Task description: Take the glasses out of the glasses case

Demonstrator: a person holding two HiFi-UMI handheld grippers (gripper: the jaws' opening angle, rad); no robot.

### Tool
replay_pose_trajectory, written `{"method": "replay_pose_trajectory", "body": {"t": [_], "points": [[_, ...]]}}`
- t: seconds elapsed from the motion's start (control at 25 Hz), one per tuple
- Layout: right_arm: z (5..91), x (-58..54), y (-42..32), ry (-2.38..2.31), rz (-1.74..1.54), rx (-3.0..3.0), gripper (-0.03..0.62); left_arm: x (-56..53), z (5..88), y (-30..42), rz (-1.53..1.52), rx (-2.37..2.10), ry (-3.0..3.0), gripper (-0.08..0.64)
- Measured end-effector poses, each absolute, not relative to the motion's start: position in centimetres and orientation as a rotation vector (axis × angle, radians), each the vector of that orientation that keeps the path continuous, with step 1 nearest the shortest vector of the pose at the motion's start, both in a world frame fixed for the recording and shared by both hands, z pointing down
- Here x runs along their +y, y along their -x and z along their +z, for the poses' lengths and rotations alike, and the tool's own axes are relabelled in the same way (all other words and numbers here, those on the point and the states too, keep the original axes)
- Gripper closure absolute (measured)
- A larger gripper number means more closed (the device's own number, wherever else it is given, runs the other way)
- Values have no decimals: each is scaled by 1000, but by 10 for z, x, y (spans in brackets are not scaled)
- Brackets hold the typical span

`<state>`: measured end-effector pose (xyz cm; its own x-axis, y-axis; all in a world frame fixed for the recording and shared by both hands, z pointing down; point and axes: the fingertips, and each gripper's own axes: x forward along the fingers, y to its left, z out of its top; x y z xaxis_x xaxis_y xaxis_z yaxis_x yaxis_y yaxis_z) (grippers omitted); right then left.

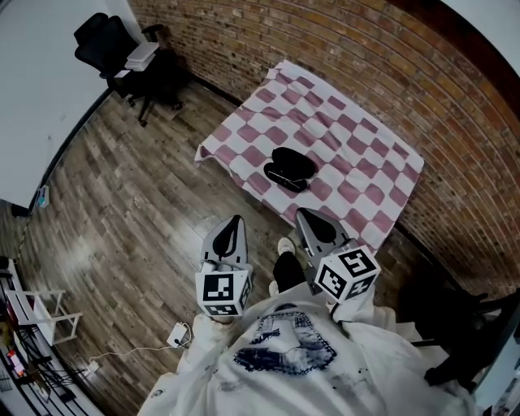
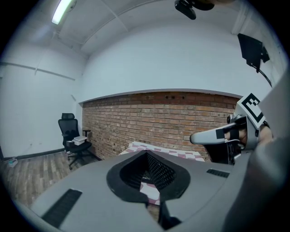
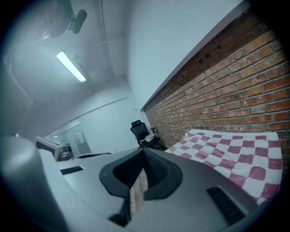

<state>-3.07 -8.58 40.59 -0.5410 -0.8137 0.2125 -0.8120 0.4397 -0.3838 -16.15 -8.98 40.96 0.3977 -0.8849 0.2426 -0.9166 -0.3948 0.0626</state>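
Both shut and empty, left gripper (image 1: 234,223) and right gripper (image 1: 307,218) hung short of the glasses case (image 1: 290,168); reaching it seemingly came next.

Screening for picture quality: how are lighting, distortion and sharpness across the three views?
Head view: fisheye bends the red brick wall, corners go dark, black oval glasses case on the pink-and-white checked cloth is sharp. Left gripper view: evenly lit, white ceiling strip lamp glares. Right gripper view: dimmer, hazy at the left, horizon tilted.
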Motion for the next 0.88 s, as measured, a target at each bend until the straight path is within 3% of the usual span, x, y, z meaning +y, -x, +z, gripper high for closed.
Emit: {"method": "replay_pose_trajectory", "body": {"t": [0.88], "points": [[412,-203,-9,1555,-753,2602,578,-208,411,129,334,-1556,-2486,551]]}}
